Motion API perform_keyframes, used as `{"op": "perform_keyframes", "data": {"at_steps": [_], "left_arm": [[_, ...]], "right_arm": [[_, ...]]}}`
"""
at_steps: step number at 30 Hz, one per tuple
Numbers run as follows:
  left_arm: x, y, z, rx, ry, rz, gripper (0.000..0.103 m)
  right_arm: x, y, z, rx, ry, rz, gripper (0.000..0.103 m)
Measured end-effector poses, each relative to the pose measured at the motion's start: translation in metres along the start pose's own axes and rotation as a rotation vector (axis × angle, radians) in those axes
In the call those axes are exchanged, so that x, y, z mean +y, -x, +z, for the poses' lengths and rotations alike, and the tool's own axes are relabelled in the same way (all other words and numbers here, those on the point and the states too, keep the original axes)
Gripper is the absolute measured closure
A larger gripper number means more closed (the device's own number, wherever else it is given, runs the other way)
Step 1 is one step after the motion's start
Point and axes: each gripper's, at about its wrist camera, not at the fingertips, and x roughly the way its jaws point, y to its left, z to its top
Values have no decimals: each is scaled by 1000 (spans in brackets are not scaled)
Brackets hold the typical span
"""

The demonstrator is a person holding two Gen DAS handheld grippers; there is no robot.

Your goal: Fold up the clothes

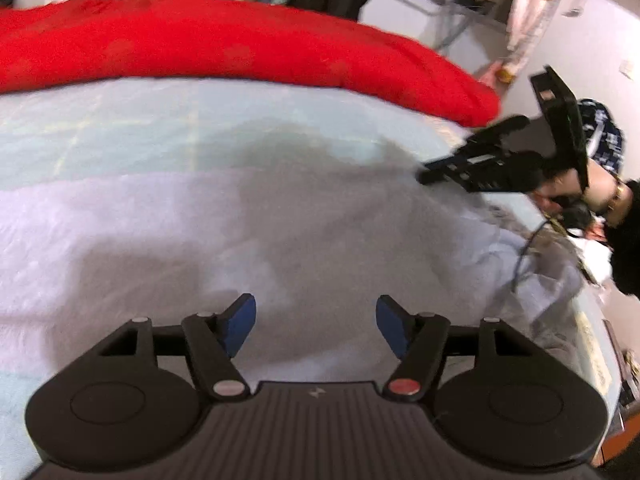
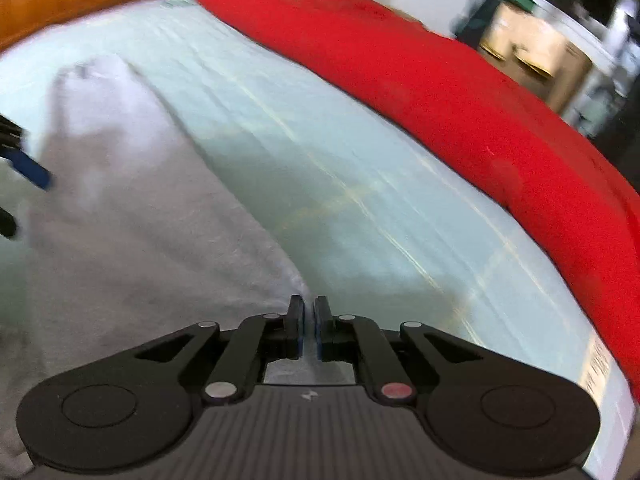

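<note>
A: What's the surface?
B: A bed with a pale blue sheet [image 2: 360, 168], and a red blanket [image 1: 240, 48] heaped along its far side.
A: And the clothing?
B: A white fleecy garment [image 1: 200, 240] lies spread on the sheet, on the near side, apart from the blanket.
A: The grippers?
B: The left gripper [image 1: 316, 326] hovers over the garment, blue pads [image 1: 240, 320] apart, nothing between them. The right gripper [image 2: 308, 320] sits at the garment's edge, jaws drawn together; whether cloth is pinched there, I can't tell.
</note>
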Motion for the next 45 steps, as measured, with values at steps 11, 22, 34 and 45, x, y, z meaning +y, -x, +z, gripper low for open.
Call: {"op": "perform_keyframes", "data": {"at_steps": [11, 22, 34, 45], "left_arm": [[59, 35, -15, -45, 180, 139, 37], [177, 113, -44, -185, 465, 348, 37], [295, 120, -88, -382, 804, 162, 34], [312, 110, -75, -397, 703, 260, 85]], "right_arm": [[10, 10, 26, -65, 1, 68, 82], [69, -34, 145, -131, 77, 350, 69], [192, -148, 285, -114, 76, 603, 47], [224, -211, 297, -54, 15, 760, 94]]}}
